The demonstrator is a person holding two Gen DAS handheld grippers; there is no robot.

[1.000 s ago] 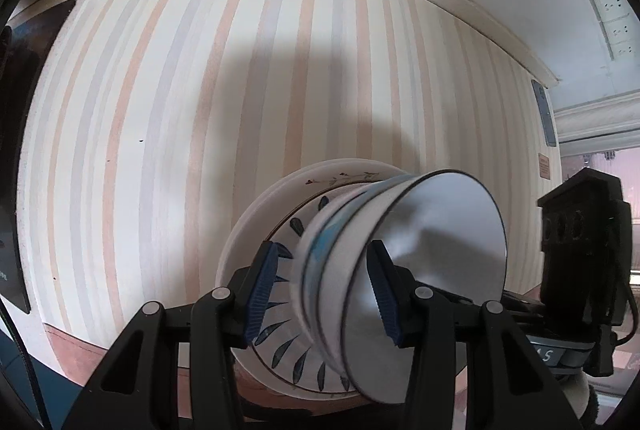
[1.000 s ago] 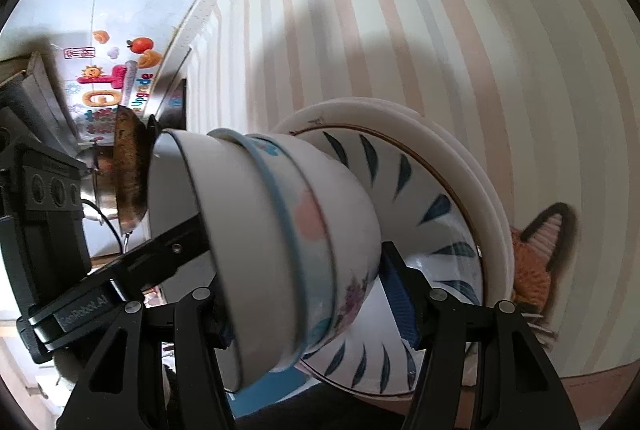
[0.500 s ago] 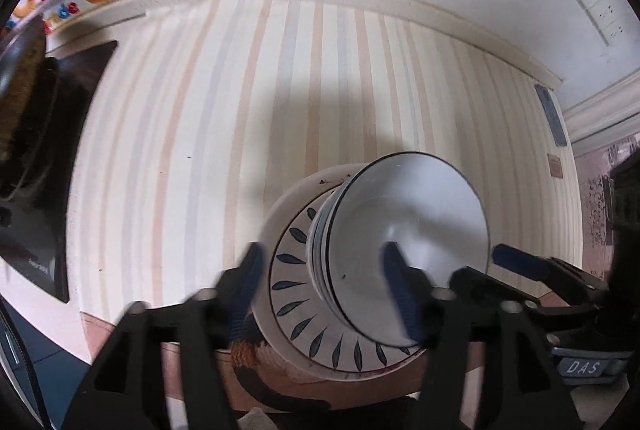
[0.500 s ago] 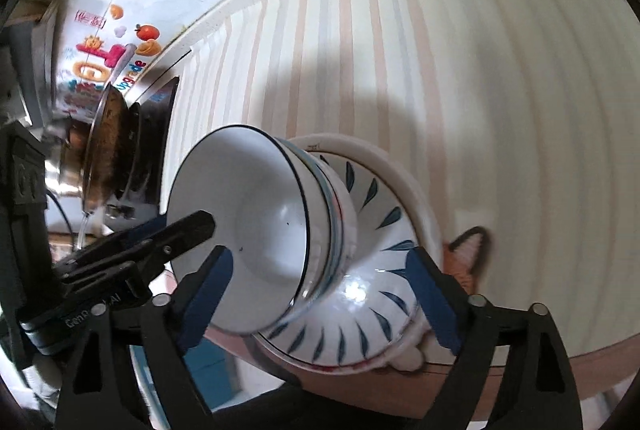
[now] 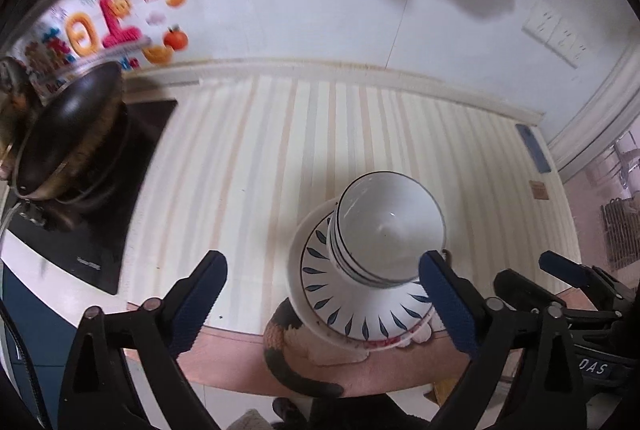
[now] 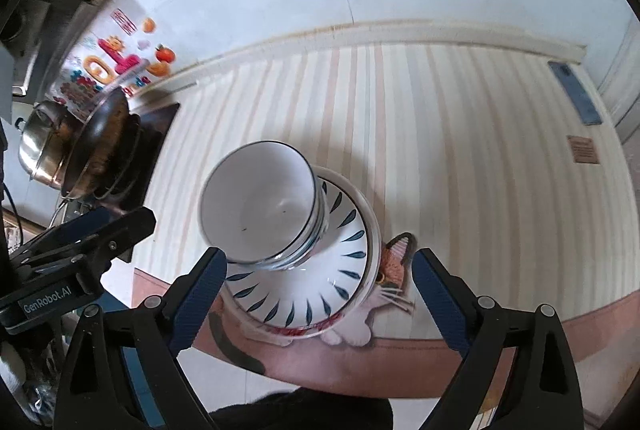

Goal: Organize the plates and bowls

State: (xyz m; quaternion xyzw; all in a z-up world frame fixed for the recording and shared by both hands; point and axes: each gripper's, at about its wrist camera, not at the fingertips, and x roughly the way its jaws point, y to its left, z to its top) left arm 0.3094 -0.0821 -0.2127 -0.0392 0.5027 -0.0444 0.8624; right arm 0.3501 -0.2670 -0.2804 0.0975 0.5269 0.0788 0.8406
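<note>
Black gripper frames (image 5: 324, 294) carry ribbed blue pads (image 6: 198, 304) (silver screws).

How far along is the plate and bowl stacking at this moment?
Done: the nested bowls sit on the stacked plates near the front edge of the striped mat. In hand: nothing. The left claw and right claw are both opening, pads clear of the dishes. Left: no other loose plates or bowls show, so the job looks essentially finished.

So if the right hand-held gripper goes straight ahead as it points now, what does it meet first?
Probably the stacked bowls on the leaf-pattern plate, lying between its opening jaws; depth is uncertain.
</note>
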